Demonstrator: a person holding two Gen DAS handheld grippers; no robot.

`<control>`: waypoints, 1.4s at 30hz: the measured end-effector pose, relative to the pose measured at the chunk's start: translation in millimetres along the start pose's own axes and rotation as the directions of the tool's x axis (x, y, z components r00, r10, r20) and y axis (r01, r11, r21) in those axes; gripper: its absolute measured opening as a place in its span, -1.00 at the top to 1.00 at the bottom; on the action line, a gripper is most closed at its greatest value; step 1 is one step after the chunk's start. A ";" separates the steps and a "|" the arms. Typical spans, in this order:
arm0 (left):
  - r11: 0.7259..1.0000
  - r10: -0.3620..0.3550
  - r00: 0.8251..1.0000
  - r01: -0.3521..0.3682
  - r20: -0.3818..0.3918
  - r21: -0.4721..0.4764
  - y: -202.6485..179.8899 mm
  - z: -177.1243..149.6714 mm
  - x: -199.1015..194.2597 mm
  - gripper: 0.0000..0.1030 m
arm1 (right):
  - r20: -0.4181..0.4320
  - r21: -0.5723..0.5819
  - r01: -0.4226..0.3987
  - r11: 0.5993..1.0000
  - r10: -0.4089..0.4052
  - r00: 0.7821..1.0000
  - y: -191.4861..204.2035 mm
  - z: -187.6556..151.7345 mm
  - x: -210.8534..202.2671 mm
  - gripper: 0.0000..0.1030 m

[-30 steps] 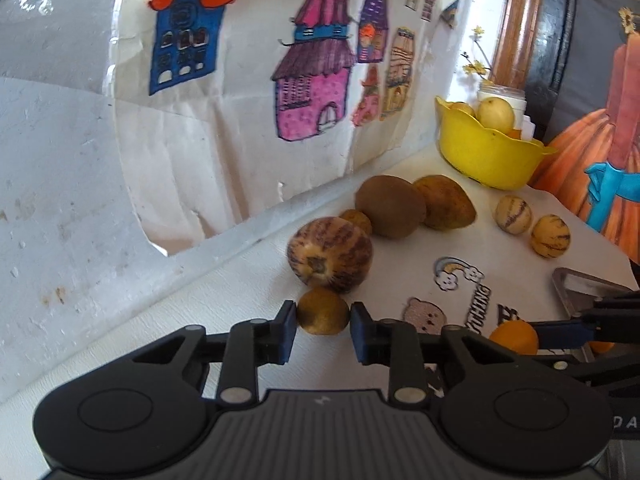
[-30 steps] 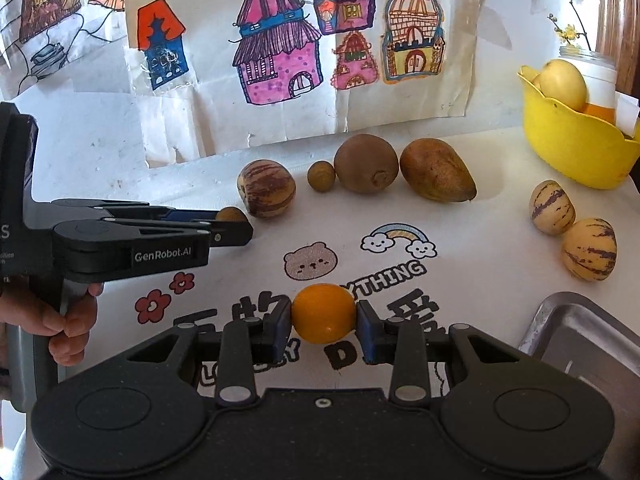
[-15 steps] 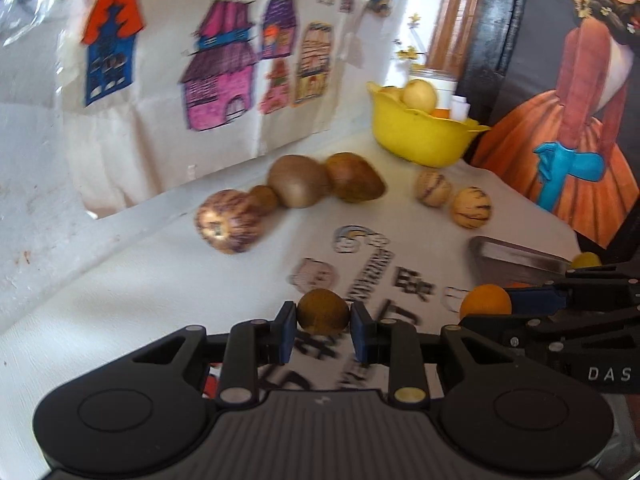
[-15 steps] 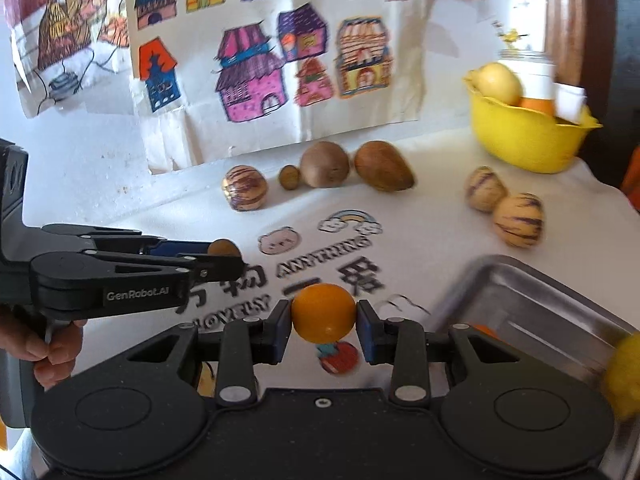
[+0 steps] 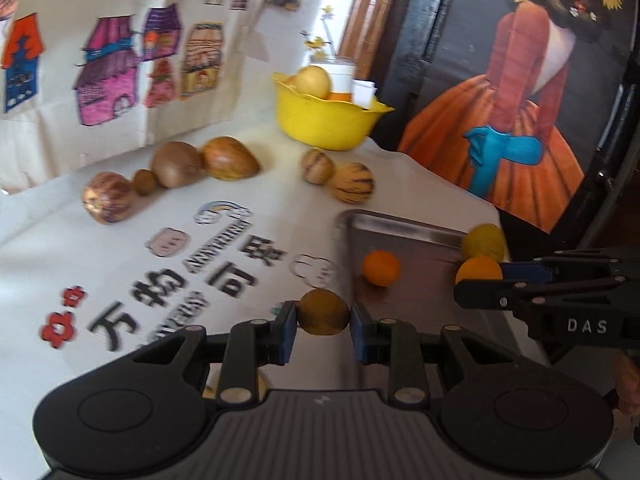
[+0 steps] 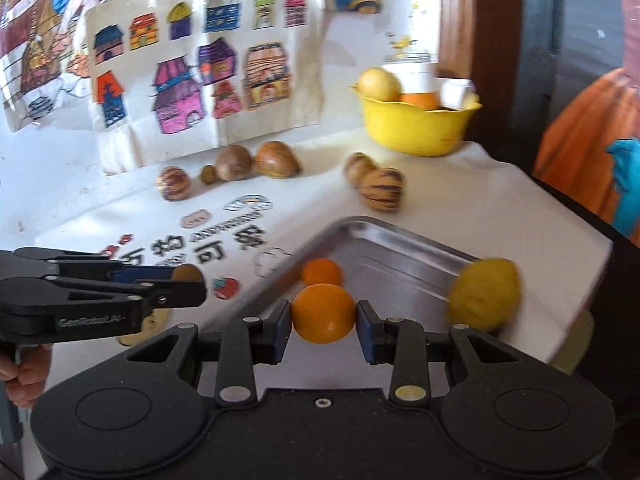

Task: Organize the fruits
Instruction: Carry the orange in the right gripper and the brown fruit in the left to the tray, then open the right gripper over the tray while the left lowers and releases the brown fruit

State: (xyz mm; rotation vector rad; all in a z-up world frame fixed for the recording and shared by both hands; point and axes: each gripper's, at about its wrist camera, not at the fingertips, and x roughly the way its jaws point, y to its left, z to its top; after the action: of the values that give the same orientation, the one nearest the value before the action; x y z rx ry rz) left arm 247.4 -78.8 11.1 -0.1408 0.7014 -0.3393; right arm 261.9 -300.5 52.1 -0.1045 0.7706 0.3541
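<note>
The white surface (image 5: 100, 248) carries printed cartoon figures and large Chinese characters, partly blurred; the small English word beside them cannot be read with certainty. A metal tray (image 6: 404, 248) sits at its near corner and holds one orange (image 6: 322, 272) and a yellow fruit (image 6: 484, 294) by the rim. A yellow bowl (image 6: 416, 128) at the back holds further fruit.

Left on the surface: two striped melons (image 6: 380, 188) near the bowl, and a row of four brown and striped fruits (image 5: 172, 172) by the wall.

The right claw (image 6: 323, 326) is clenched on a second orange (image 6: 323, 314), over the tray edge. The left claw (image 5: 323, 326) is clenched on a small brown fruit (image 5: 323, 312), just beside the tray.

Judgement: sorting is at an early stage; two fruits in hand await placing, six remain.

Legible marks: "DAS" on the right claw body, "GenRobot.AI" on the left, blurred.
</note>
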 end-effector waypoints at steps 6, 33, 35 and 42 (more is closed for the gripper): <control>0.999 -0.038 0.999 0.038 -0.004 0.038 -25.8 -1.9 12.3 0.39 | 0.020 0.032 0.077 0.996 -0.078 0.997 -27.4 -13.4 -0.6 0.28; 0.989 -0.071 0.996 0.077 -0.051 0.123 -47.5 -4.9 65.0 0.38 | -0.025 0.037 0.155 0.987 -0.154 0.988 -56.5 -35.4 29.5 0.25; 0.990 -0.070 0.996 0.076 -0.053 0.118 -47.1 -4.0 64.9 0.38 | -0.022 0.032 0.157 0.987 -0.157 0.987 -55.5 -35.3 27.4 0.21; 0.993 -0.076 0.996 0.080 -0.046 0.084 -45.6 0.9 56.5 0.11 | 0.002 -0.002 0.164 0.987 -0.164 0.987 -49.7 -34.1 11.6 0.00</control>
State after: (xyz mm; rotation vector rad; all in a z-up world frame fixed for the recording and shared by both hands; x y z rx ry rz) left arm 276.5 -141.4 -11.7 -0.0800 0.7240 -0.4479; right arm 264.3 -351.4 17.8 -0.1682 0.7543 0.1990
